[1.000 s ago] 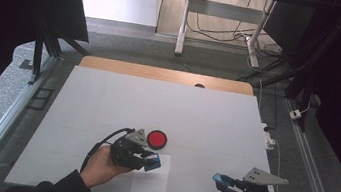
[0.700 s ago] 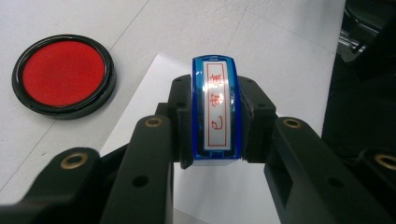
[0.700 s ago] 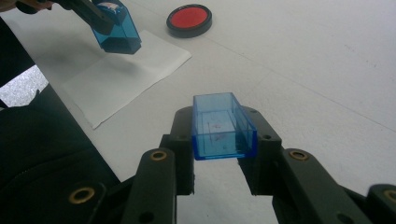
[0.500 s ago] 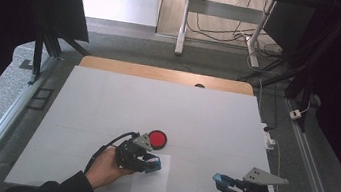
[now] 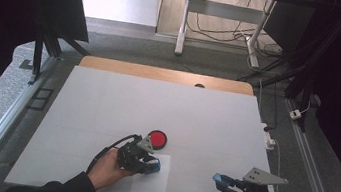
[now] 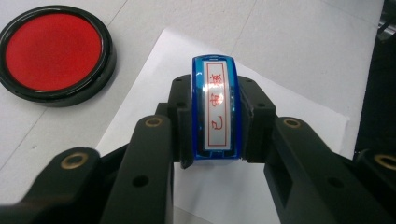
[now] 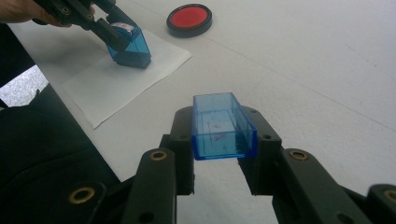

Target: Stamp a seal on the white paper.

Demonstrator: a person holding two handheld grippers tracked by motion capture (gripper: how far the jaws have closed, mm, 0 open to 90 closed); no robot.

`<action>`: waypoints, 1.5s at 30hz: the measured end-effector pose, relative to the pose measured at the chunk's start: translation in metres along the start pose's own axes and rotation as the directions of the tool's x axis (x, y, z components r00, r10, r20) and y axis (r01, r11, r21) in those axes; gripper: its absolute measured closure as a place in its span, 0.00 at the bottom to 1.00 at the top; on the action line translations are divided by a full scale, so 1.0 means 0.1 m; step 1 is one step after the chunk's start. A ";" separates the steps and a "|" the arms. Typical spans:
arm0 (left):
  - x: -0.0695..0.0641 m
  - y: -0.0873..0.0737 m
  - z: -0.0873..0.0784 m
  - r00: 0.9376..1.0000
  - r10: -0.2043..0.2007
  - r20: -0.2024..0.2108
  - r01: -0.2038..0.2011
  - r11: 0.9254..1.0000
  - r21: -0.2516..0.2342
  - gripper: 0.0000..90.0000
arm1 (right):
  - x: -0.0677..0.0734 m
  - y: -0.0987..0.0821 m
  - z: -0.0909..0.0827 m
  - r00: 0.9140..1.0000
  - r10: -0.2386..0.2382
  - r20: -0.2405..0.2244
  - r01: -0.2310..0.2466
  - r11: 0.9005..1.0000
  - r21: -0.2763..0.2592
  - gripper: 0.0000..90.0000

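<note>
My left gripper (image 5: 150,165) is shut on a blue stamp (image 6: 215,109) whose top label carries red characters. Seen from the right gripper view, this stamp (image 7: 131,45) stands tilted with its lower end on a white paper sheet (image 7: 112,81). A round red ink pad (image 5: 157,138) in a black case lies just beyond the sheet (image 5: 147,190). My right gripper (image 5: 223,181) hovers near the table's front right edge, shut on a clear blue stamp cap (image 7: 221,125) with its hollow end facing away from the jaws.
A white mat (image 5: 166,110) covers the table, with a wooden strip (image 5: 161,73) along the far edge. Metal rails (image 5: 8,118) run down both sides. Cables and a small white plug (image 5: 269,139) lie at the right edge. The person's dark sleeve (image 7: 42,144) is at the front.
My left gripper has shifted slightly right and nearer with the stamp, further onto the paper. The right gripper has stayed in place.
</note>
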State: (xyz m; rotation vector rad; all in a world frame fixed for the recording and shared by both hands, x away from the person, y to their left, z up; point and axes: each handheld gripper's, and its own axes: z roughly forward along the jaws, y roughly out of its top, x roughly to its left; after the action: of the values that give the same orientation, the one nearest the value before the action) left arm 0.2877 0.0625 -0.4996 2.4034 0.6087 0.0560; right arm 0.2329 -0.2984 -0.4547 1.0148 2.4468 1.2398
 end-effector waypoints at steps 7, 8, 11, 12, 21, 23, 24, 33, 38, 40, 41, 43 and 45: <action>-0.06 -0.01 0.01 0.999 0.033 -0.031 -0.032 0.999 0.006 0.78 | 0.00 0.00 0.00 1.000 -0.001 0.000 0.001 1.000 0.003 0.77; -0.07 -0.01 0.01 0.999 0.035 -0.037 -0.035 0.999 0.005 0.78 | 0.00 0.00 0.01 1.000 0.000 0.000 0.000 1.000 0.004 0.77; -0.07 0.00 0.01 0.999 0.036 -0.039 -0.035 0.999 0.012 0.79 | 0.00 0.00 0.01 1.000 -0.001 0.003 0.001 1.000 0.008 0.77; -0.06 -0.01 0.02 0.999 0.034 -0.036 -0.033 0.999 0.008 0.79 | 0.00 0.00 0.01 1.000 -0.001 0.003 0.000 1.000 0.009 0.77; -0.01 -0.04 0.02 1.000 -0.001 -0.002 0.001 1.000 -0.010 0.79 | 0.00 0.01 0.01 1.000 0.002 0.003 -0.002 1.000 0.009 0.77; -0.01 -0.03 0.02 1.000 -0.004 -0.001 0.004 1.000 -0.007 0.79 | 0.00 0.01 0.01 1.000 0.000 0.005 0.000 1.000 0.012 0.76; 0.00 -0.03 0.02 1.000 -0.005 0.000 0.005 1.000 -0.008 0.79 | 0.00 0.01 0.01 1.000 0.000 0.005 0.000 1.000 0.012 0.77; 0.01 -0.03 0.02 1.000 -0.012 0.008 0.012 1.000 -0.005 0.79 | 0.00 0.01 0.01 1.000 0.001 0.002 -0.001 1.000 0.011 0.76; -0.02 -0.03 0.02 1.000 -0.002 -0.011 0.002 1.000 -0.004 0.79 | 0.00 0.01 0.01 1.000 0.001 0.003 -0.001 1.000 0.011 0.77; -0.03 -0.03 0.03 1.000 0.000 -0.016 0.000 1.000 -0.003 0.79 | 0.00 0.01 0.01 1.000 0.000 0.003 0.000 1.000 0.011 0.77; -0.03 -0.03 0.02 1.000 0.004 -0.019 -0.004 1.000 -0.001 0.79 | 0.01 0.01 0.01 1.000 0.001 0.003 -0.001 1.000 0.012 0.77; -0.04 -0.03 0.03 1.000 0.006 -0.023 -0.006 1.000 -0.002 0.79 | 0.01 0.01 0.01 1.000 0.000 0.002 -0.001 1.000 0.011 0.77; -0.05 -0.03 0.03 1.000 0.007 -0.026 -0.007 1.000 0.001 0.79 | 0.01 0.01 0.01 1.000 0.000 0.003 0.000 1.000 0.011 0.77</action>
State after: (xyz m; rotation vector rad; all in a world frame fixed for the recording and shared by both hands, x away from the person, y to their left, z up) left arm 0.2828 0.0608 -0.5030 2.4090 0.6122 0.0903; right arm 0.2333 -0.2971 -0.4549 1.0190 2.4546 1.2249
